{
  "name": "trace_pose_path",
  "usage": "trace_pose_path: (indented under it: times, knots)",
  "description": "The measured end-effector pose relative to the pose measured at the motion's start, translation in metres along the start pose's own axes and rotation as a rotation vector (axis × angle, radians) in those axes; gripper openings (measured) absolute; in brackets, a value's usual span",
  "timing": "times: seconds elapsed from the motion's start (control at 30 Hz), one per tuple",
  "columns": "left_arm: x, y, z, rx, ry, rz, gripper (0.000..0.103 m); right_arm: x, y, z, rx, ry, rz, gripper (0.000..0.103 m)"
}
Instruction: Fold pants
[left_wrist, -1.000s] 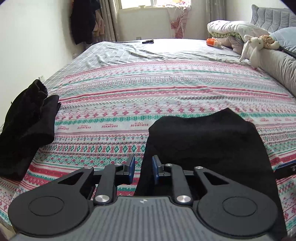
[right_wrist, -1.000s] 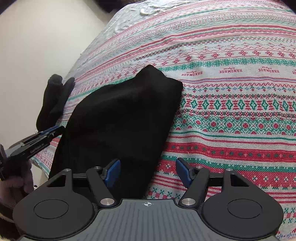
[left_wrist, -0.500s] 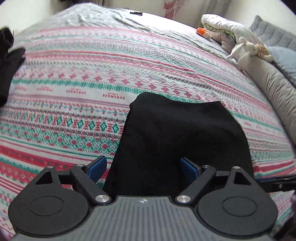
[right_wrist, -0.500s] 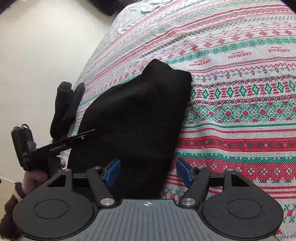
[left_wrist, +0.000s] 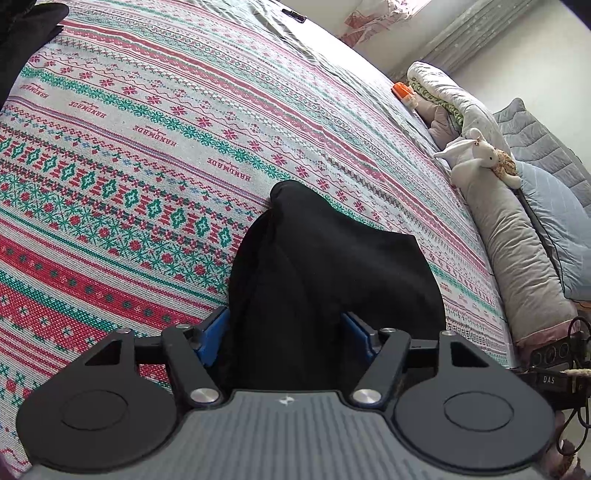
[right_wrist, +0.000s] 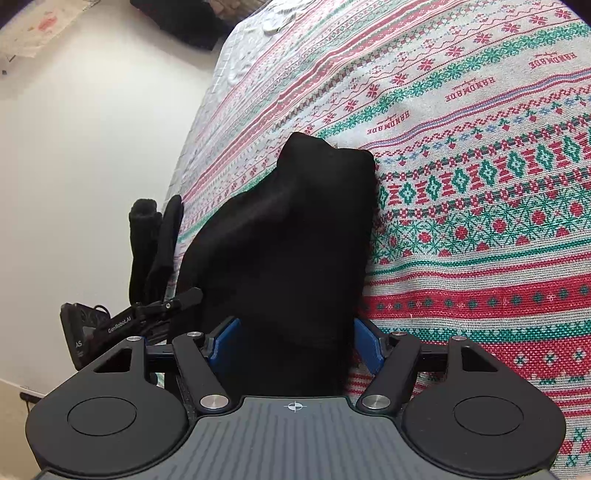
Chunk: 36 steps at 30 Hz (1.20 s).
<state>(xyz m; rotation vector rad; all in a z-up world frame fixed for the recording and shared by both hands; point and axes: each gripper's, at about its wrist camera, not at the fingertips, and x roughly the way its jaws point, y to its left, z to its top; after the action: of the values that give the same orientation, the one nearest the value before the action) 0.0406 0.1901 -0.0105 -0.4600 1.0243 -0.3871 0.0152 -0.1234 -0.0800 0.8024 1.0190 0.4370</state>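
Pants (left_wrist: 332, 280), black, lie in a folded heap at the lower centre of both wrist views, on the near edge of the bed. Left gripper (left_wrist: 286, 332): jaws spread, blue pads either side of the near cloth, no squeeze visible; they have just been closing a little from their widest. Right gripper (right_wrist: 295, 339): jaws also spread, straddling its end of the same heap, pads clear of the fabric as far as shows.

Risks, as judged: black on black hides the layers, so a pinch could take only the top ply or one edge, and the fold would drag crooked. Pants sit close to the mattress edge; a pull toward the person might slide them off.

Bedspread (left_wrist: 155, 155) is striped red, green and white, flat, slightly coarse weave. Beyond, a second dark garment (right_wrist: 155, 240) hangs at the bed's side in the left of the right view. Far right of the left view: stuffed rabbit (left_wrist: 476, 155), grey pillows (left_wrist: 517, 236), curtain at top.
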Motion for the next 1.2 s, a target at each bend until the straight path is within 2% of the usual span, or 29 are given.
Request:
trace_pose_path:
  times: [0.23,0.33,0.37,0.43,0.5,0.57,0.63,0.77,0.87,0.97,1.2]
  knots:
    - [0.001,0.004,0.000,-0.056,-0.009,-0.016,0.087,0.013,0.002,0.007,0.032,0.001,-0.009,0.067]
    - [0.000,0.005,0.001,-0.072,-0.009,-0.015,0.083,0.019,0.006,0.009,0.043,-0.006,-0.019,0.066]
    - [0.001,0.006,0.001,-0.085,-0.003,-0.024,0.077,0.020,0.008,0.010,0.043,-0.006,-0.027,0.062]
    - [0.002,0.007,-0.001,-0.104,-0.003,-0.028,0.076,0.023,0.011,0.011,0.041,-0.007,-0.046,0.056]
    - [0.002,0.006,-0.002,-0.121,0.005,-0.029,0.073,0.026,0.015,0.012,0.035,-0.008,-0.067,0.043]
    - [0.002,0.005,-0.003,-0.129,-0.001,-0.027,0.065,0.028,0.015,0.012,0.041,-0.010,-0.095,0.028]
    - [0.002,0.004,-0.005,-0.130,-0.007,-0.023,0.055,0.029,0.015,0.011,0.057,-0.013,-0.106,0.023]
    - [0.002,-0.001,-0.004,-0.131,-0.025,-0.021,0.052,0.018,0.033,0.016,-0.018,-0.028,-0.107,0.012]
    - [0.003,-0.005,0.000,-0.134,-0.034,-0.029,0.051,0.007,0.046,0.022,-0.080,-0.056,-0.089,0.011]
    - [0.009,-0.012,0.004,-0.135,-0.040,-0.040,0.050,0.005,0.048,0.030,-0.098,-0.060,-0.130,0.011]
    - [0.027,-0.028,0.016,-0.140,-0.066,-0.075,0.049,-0.005,0.027,0.053,-0.015,-0.081,-0.149,0.011]
